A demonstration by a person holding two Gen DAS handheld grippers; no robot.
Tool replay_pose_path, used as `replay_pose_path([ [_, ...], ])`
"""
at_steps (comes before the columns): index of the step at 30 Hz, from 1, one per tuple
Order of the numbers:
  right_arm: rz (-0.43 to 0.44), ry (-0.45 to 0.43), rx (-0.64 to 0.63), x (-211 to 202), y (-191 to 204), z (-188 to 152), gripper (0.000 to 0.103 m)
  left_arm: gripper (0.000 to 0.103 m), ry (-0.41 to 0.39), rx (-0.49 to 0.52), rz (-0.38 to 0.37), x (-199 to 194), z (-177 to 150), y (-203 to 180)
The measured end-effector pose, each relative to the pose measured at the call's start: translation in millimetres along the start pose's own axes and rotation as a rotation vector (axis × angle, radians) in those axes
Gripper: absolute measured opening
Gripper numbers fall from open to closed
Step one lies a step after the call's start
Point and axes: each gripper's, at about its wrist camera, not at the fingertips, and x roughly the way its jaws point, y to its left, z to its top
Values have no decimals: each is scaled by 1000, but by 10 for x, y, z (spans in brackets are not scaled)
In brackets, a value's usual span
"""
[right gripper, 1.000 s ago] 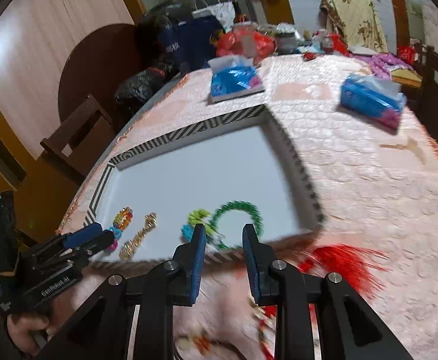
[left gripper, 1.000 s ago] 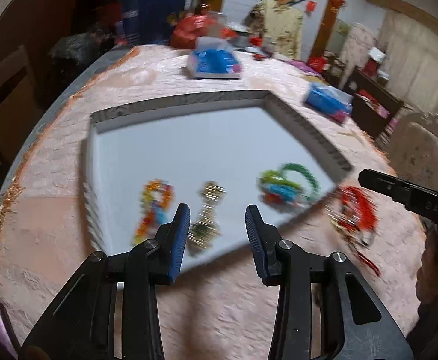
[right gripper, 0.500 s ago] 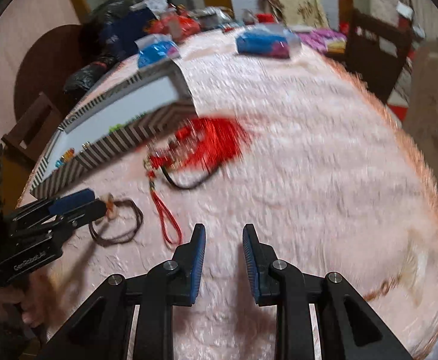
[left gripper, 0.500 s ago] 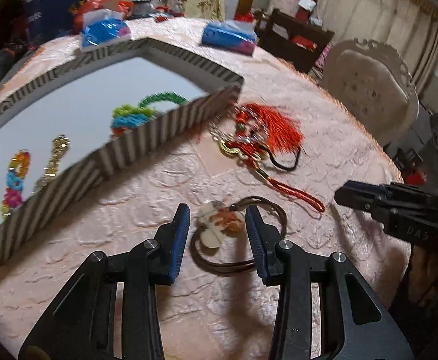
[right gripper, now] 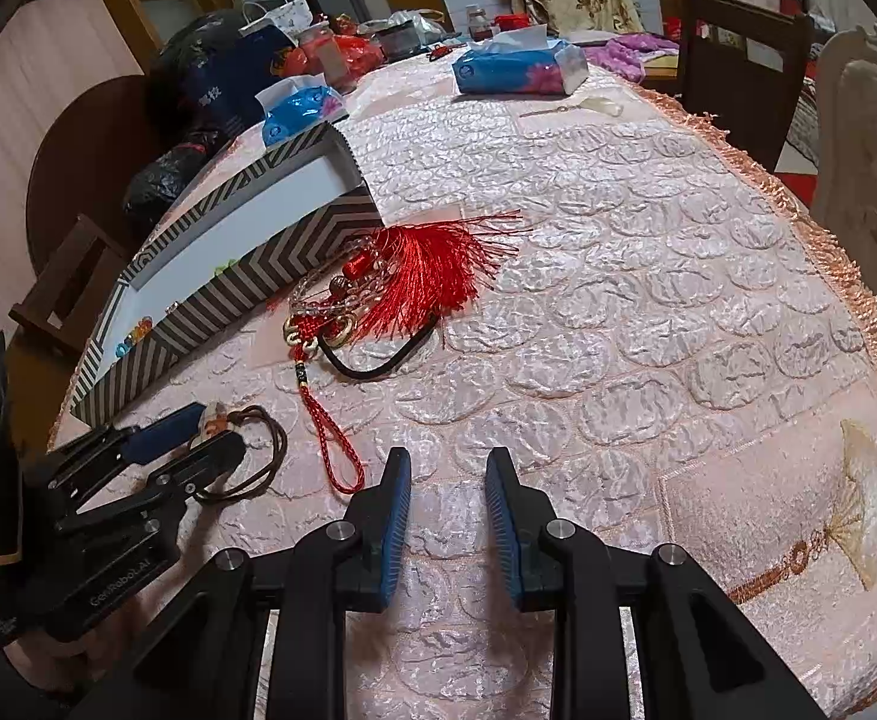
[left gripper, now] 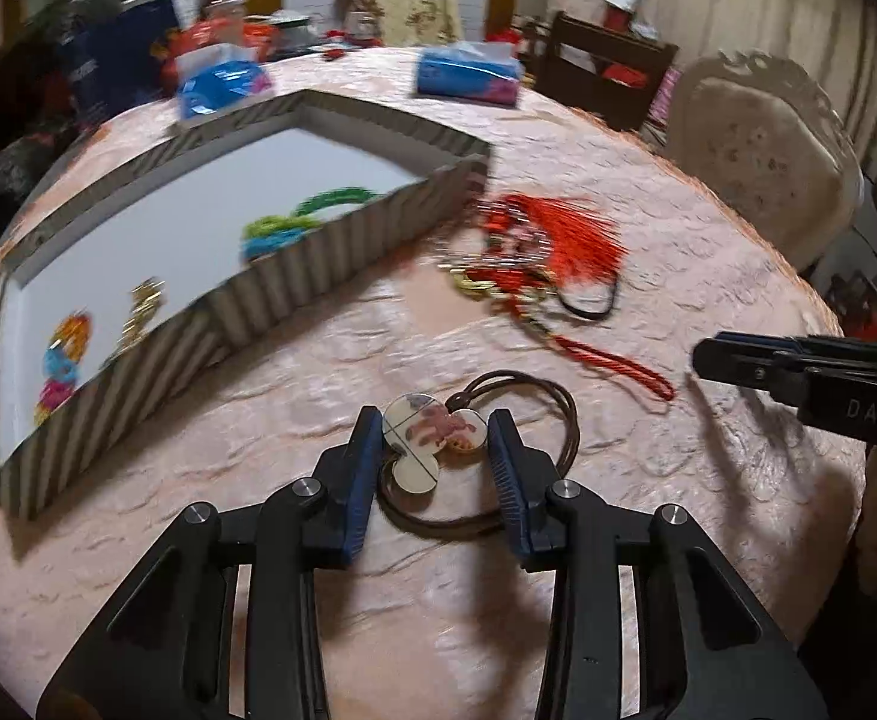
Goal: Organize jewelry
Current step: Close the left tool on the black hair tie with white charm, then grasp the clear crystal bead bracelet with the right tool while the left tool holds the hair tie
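A brown cord necklace with a pale round pendant point(left gripper: 429, 435) lies on the pink tablecloth. My left gripper point(left gripper: 434, 420) is open with its fingers on either side of the pendant; it also shows in the right wrist view point(right gripper: 198, 429). A red tassel charm point(left gripper: 549, 240) point(right gripper: 420, 270) with beads and a red cord loop lies beside the striped tray point(left gripper: 330, 258) point(right gripper: 258, 276). Several bead bracelets point(left gripper: 294, 222) lie in the tray. My right gripper point(right gripper: 445, 468) is open and empty above bare cloth, right of the necklace.
Two blue tissue packs point(right gripper: 519, 69) point(right gripper: 300, 111) and bags sit at the far side of the round table. A white upholstered chair point(left gripper: 762, 144) and a dark wooden chair point(right gripper: 738, 60) stand past the fringed table edge on the right.
Both views swung from the tray to the cloth in front of it. My left gripper came down around the pendant. My right gripper moved right over bare cloth.
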Motion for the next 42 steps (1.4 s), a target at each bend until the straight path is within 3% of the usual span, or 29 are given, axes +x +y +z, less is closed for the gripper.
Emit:
replay_pose_path([
  [8, 74, -36, -84, -11, 165, 124, 24, 35, -15, -121, 20, -261, -297, 340],
  [12, 173, -62, -184, 53, 377, 292, 24, 35, -27, -193, 22, -290, -325, 419],
  [16, 231, -90, -332, 210, 628, 487, 24, 35, -23, -183, 39, -290, -326, 397],
  [22, 183, -45, -407, 597, 757, 657, 24, 35, -26, -197, 20, -296, -329, 410],
  [28, 173, -14, -469, 713, 929, 746, 22, 35, -26, -196, 23, -301, -331, 431],
  [32, 128, 49, -502, 886, 1017, 739, 16, 35, -26, -197, 21, -298, -329, 427],
  [34, 98, 43, -498, 881, 1021, 742, 7, 35, -26, -197, 21, -298, -329, 427],
  [38, 96, -18, -459, 690, 919, 718, 7, 35, -27, -200, 17, -299, -330, 439],
  [42, 164, -69, -380, 318, 728, 657, 7, 35, -27, -201, 17, -301, -330, 437],
])
